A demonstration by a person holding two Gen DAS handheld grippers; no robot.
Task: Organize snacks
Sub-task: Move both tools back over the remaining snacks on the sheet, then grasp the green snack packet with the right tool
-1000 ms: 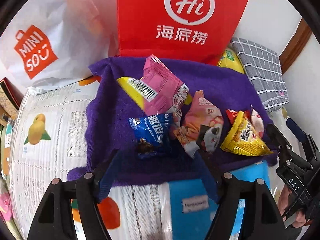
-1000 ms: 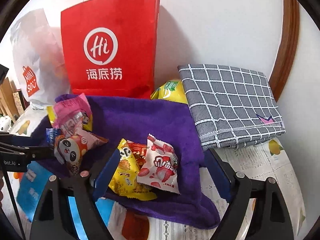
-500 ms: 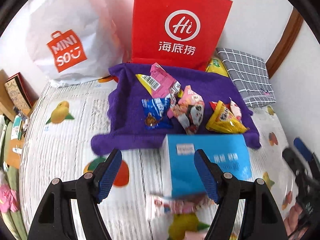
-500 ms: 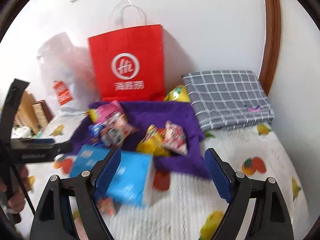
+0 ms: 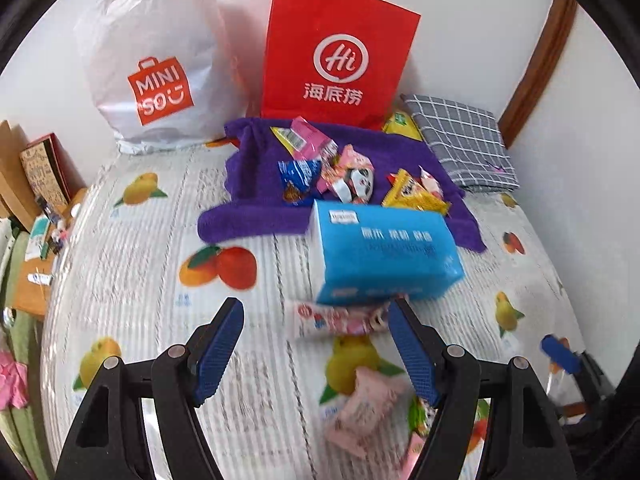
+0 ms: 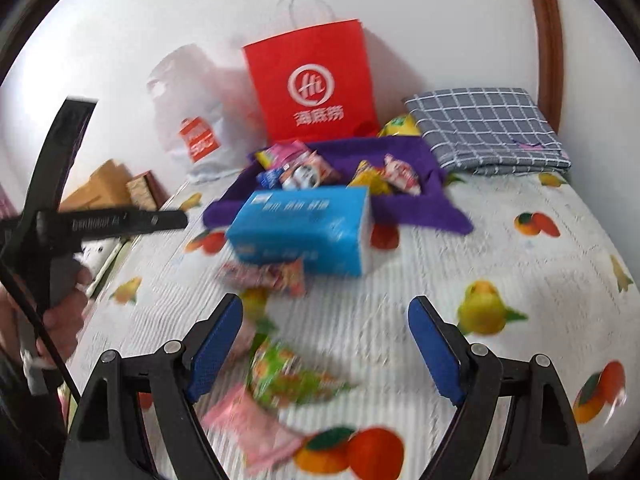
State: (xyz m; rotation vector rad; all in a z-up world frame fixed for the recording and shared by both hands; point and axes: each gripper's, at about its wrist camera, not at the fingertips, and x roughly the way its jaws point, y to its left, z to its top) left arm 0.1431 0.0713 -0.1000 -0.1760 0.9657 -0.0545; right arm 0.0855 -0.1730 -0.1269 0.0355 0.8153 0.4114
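A: Snacks (image 5: 362, 410) lie loose on the near bedspread (image 5: 132, 280) — others rest on the far towel (image 5: 256, 184).

B: Both grippers (image 5: 316, 344) (image 6: 326, 344) gape empty; descend squarely over one packet.

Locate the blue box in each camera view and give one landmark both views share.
Left wrist: the blue box sits right of centre, in front of the purple cloth.
Right wrist: the blue box sits left of centre, in front of the same cloth.
Shared landmark: the red paper bag behind the cloth.
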